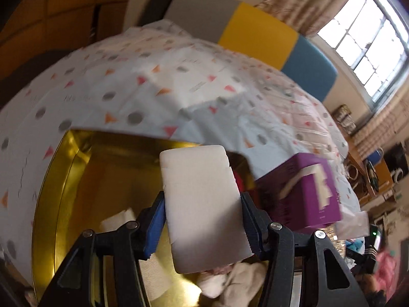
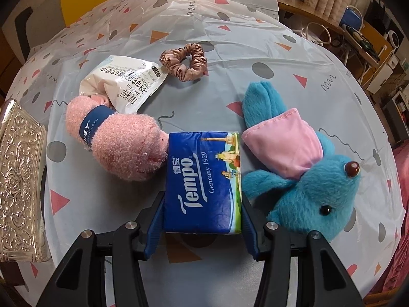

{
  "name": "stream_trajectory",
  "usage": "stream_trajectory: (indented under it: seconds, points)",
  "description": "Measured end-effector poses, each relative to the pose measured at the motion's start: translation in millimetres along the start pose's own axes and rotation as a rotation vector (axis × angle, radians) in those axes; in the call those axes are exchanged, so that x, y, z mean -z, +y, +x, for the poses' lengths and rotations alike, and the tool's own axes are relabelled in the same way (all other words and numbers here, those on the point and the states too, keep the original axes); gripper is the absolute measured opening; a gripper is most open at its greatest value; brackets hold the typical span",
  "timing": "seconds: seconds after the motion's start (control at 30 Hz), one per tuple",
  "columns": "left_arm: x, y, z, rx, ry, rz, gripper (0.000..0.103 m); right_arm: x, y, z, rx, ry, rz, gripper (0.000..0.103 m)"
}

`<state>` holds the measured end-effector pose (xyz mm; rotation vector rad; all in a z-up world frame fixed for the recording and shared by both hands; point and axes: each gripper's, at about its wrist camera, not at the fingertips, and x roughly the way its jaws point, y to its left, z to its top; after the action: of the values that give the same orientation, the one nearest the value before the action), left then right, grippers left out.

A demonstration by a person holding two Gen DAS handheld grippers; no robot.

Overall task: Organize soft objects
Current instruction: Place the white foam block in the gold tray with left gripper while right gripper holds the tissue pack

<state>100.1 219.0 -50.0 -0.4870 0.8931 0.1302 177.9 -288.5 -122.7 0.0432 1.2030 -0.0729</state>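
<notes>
My left gripper (image 1: 202, 222) is shut on a white sponge block (image 1: 199, 199) and holds it above the open gold tin (image 1: 64, 179), which holds white soft items (image 1: 235, 278). My right gripper (image 2: 203, 217) is shut on a blue Tempo tissue pack (image 2: 204, 179) that lies on the patterned tablecloth (image 2: 281, 58). Beside the pack lie a rolled pink dishcloth (image 2: 120, 140) on the left and a blue plush toy (image 2: 301, 168) on the right. A white wipes packet (image 2: 127, 81) and a brown satin scrunchie (image 2: 185, 61) lie farther back.
A purple box (image 1: 304, 192) stands right of the tin. An embossed silver lid (image 2: 18, 184) lies at the left edge in the right wrist view. Shelves and cluttered furniture stand beyond the table's right side.
</notes>
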Motion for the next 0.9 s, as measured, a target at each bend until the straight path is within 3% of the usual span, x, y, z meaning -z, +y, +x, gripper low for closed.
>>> stream_trajectory:
  seconds: [0.3, 0.5, 0.77, 0.9]
  points:
    - [7, 11, 31, -0.054, 0.051, 0.005, 0.059, 1, 4, 1, 0.02, -0.01, -0.022, 0.053]
    - [10, 9, 40, -0.084, 0.051, 0.036, 0.069, 2, 5, 0, 0.021, -0.012, -0.03, 0.053]
    - [24, 5, 18, -0.148, 0.009, 0.056, 0.074, 1, 5, -1, 0.022, -0.012, -0.03, 0.053]
    - [37, -6, -8, -0.162, -0.057, 0.105, 0.074, 1, 5, -1, 0.024, -0.013, -0.033, 0.053]
